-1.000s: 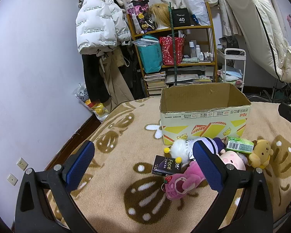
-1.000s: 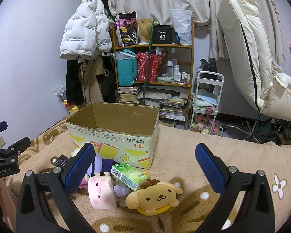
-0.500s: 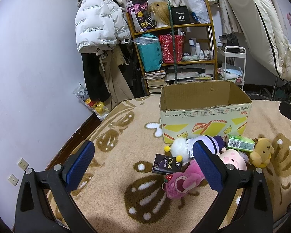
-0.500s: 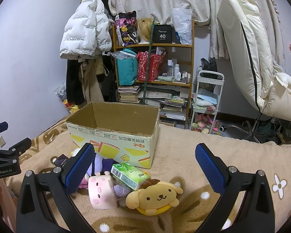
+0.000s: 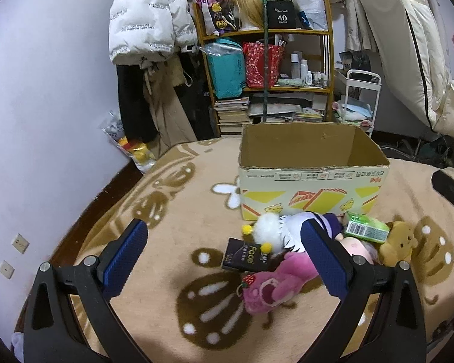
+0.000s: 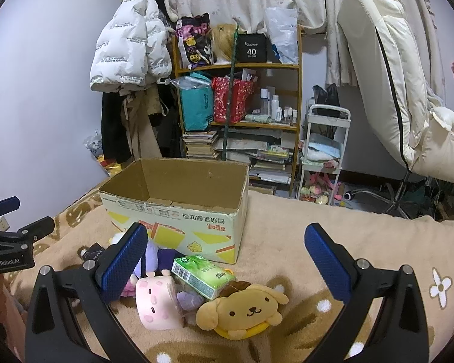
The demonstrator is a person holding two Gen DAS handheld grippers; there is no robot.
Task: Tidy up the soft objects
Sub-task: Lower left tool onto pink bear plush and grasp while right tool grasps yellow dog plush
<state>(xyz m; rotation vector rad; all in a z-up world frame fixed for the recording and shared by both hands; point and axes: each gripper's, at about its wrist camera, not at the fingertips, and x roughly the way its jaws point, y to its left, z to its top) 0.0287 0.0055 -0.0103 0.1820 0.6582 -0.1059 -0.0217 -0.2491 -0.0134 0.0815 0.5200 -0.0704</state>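
Left gripper (image 5: 224,246): blue-padded jaws spread wide, nothing between them, hovering over the blanket. Right gripper (image 6: 225,255): jaws likewise spread and empty.

Open brown cardboard box with yellow printed sides (image 5: 313,181): centre of the left view, centre left of the right view (image 6: 178,208); nothing seen inside it.

Soft objects, heaped against the box's near side:
- magenta plush bear with a strawberry charm (image 5: 275,287), lower centre, seen clearly in the left view only;
- white fluffy plush with yellow pompoms (image 5: 268,231) and flat black packet printed "Face" (image 5: 245,257), both left view;
- purple-and-white plush doll (image 5: 327,224);
- pink cube-shaped plush with blush spots (image 6: 156,301), plain in the right view, half hidden behind a finger in the left;
- green tissue pack with barcode (image 6: 202,275), lying on top of the heap;
- tan floppy-eared dog plush on a yellow ring (image 6: 245,308), face shown only in the right view.

Surface: beige fleece blanket with brown and white motifs (image 5: 172,211).

Room: wooden shelf unit of bags and books (image 6: 242,115); white puffer jacket (image 6: 130,57) hanging at upper left; cream reclining chair (image 6: 408,90) at right; white trolley (image 6: 324,151).
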